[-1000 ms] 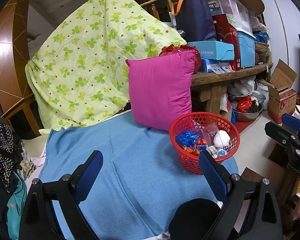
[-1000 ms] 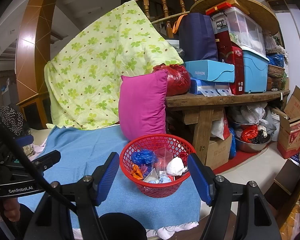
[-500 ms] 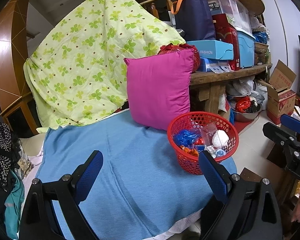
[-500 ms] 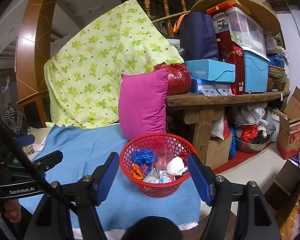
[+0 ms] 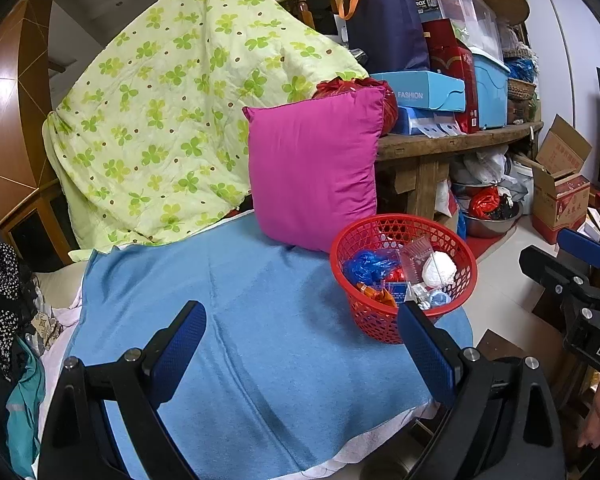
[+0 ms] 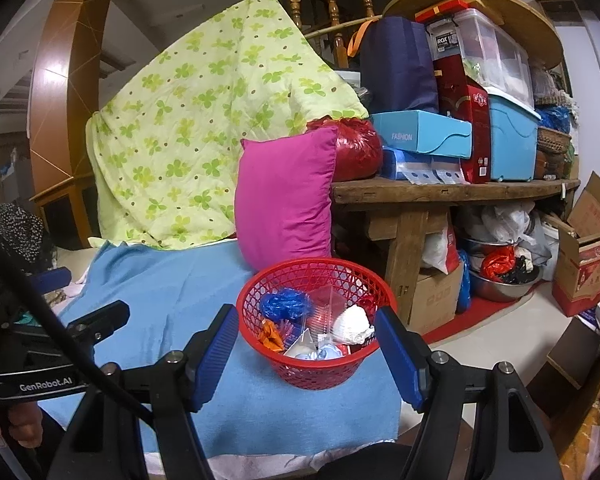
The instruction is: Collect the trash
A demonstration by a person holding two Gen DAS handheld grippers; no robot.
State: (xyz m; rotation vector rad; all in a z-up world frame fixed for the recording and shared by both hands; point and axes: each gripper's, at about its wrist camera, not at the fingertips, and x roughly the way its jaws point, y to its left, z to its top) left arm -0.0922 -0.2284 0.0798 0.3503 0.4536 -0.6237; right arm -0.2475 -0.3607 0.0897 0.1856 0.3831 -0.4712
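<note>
A red mesh basket (image 5: 380, 232) (image 6: 252, 292) stands on the blue blanket (image 5: 240, 320) (image 6: 160, 304) near its right edge. It holds several pieces of trash: a blue crumpled bag (image 5: 366, 266) (image 6: 286, 306), a white wad (image 5: 440, 268) (image 6: 352, 322), a clear plastic box (image 5: 414, 254) and orange wrappers (image 6: 270, 332). My left gripper (image 5: 302, 346) is open and empty, above the blanket left of the basket. My right gripper (image 6: 306, 354) is open and empty, its fingers on either side of the basket's near rim, held back from it.
A magenta pillow (image 5: 316, 168) leans behind the basket against a green-patterned quilt (image 5: 172, 120). A wooden bench (image 6: 440, 192) at right carries boxes and bins. Cardboard boxes (image 6: 588, 252) and a metal bowl (image 6: 500, 284) sit on the floor. Clothes (image 5: 4, 280) lie at left.
Both grippers have drawn back slightly and stayed open. The dark round shape at the bottom of both views has dropped mostly out of sight.
</note>
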